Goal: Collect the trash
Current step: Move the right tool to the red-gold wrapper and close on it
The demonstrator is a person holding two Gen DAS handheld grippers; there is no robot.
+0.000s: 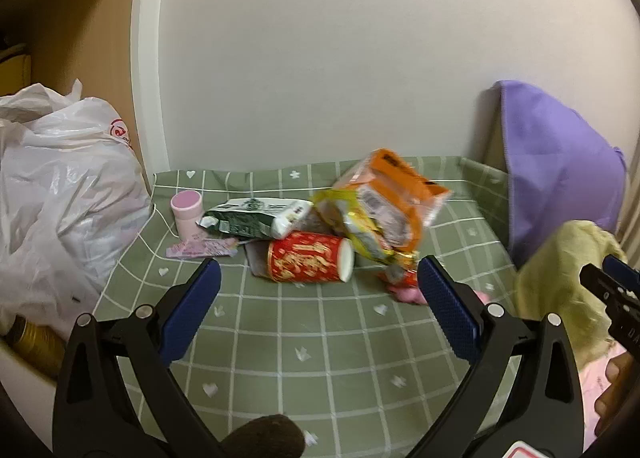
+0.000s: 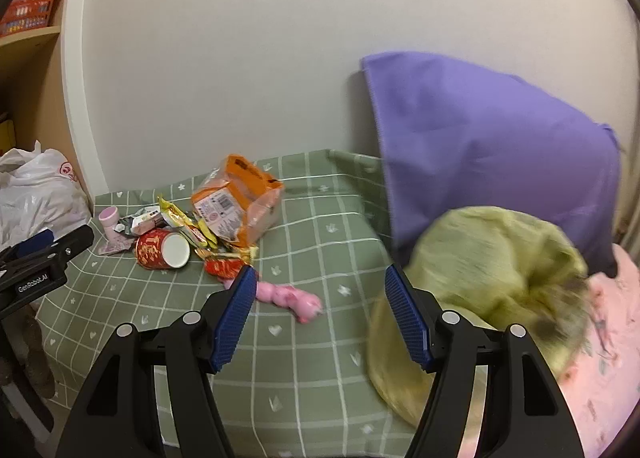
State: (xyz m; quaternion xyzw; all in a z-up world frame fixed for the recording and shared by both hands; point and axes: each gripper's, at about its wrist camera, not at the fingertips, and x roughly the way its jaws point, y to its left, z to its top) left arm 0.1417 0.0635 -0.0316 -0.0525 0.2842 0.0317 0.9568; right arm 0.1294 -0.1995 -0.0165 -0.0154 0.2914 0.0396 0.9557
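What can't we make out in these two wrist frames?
- White plastic bag: contents hidden by its crumpled film in both views.
- Pink wrapper: mostly behind the left gripper's finger in the left view; print unreadable in the right view.
- Orange packet: motion-blurred in the left view, label unreadable.
- Yellow-green cloth: blurred in the right view; what it covers is hidden.
- Right gripper: only a cut-off edge in the left view.

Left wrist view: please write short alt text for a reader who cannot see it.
An open gripper points at a pile of trash on a green checked bedsheet: a red paper cup on its side, an orange snack bag and a small pink jar. A white plastic bag sits at the left.
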